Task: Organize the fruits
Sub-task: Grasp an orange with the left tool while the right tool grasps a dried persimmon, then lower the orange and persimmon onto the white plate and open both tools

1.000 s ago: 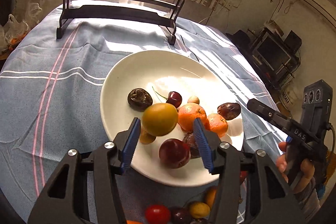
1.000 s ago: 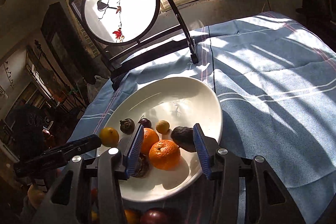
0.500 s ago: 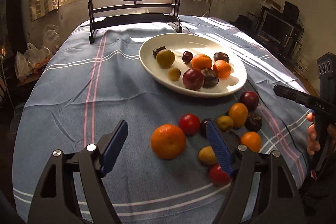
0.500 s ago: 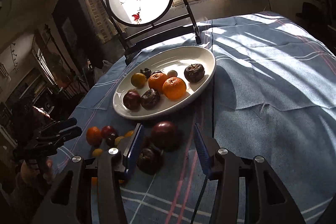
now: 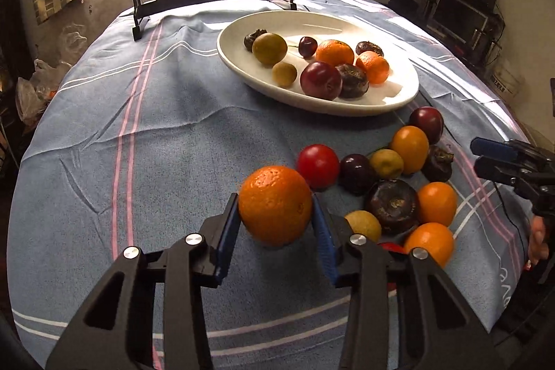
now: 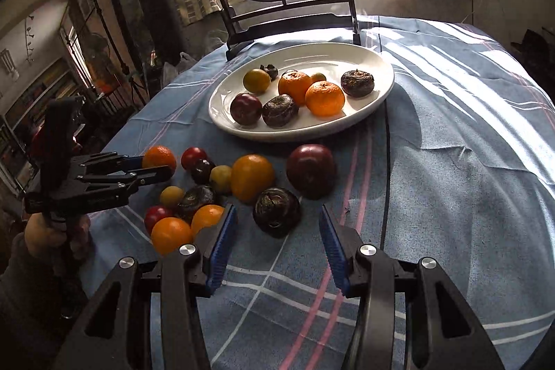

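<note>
While the left tongs clench a round, dimpled orange, the right tongs gape near a wrinkled dark fruit on the cloth-covered bench

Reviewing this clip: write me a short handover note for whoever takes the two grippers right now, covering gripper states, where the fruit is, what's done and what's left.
Left gripper: shut on the large orange; whether it is lifted off the cloth cannot be told.
Right gripper: open, empty, with the dark wrinkled fruit just ahead of its fingers, not yet touched.
Done: the white plate holds about nine fruits, among them two oranges and a dark red plum.
Left: roughly a dozen fruits still lie on the blue tablecloth in front of the plate. Likely next: carry the orange to the plate, then pick up the wrinkled fruit.
</note>
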### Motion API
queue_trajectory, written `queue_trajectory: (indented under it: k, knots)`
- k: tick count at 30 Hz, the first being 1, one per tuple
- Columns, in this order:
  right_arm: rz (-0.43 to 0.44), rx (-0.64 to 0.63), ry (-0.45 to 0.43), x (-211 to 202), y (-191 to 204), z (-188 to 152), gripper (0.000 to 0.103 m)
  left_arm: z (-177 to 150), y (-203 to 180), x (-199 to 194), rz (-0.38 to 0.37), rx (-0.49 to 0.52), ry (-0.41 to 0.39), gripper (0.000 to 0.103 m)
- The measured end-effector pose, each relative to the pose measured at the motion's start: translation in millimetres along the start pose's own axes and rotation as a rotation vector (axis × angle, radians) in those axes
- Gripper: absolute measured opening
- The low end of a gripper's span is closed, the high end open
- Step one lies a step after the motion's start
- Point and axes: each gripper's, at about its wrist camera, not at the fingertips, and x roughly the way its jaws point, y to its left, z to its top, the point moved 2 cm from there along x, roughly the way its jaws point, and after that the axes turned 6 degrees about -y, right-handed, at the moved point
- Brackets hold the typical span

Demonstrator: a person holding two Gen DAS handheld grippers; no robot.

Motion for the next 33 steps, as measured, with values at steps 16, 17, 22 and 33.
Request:
queue_trajectory:
  k: [16,17,22,33]
  knots:
    - [-0.072,-0.062,0.08,23,14,-3,0.037,-13,-4,-46,-0.026,-0.047,-0.096,0.04]
    - [-0.063,-0.049,0.063,17,13,-3,0.037,-12,-6,-46,-0.032,-0.047,-0.099,0.04]
    - [-0.02,0.054,-0.035,-14,-10,9,0.038,-4,-14,-51,-0.058,-0.045,-0.13,0.04]
    - [-0.003,0.145,-0.099,23,-46,94,0.038,85,-24,5,-0.076,-0.015,-0.141,0.04]
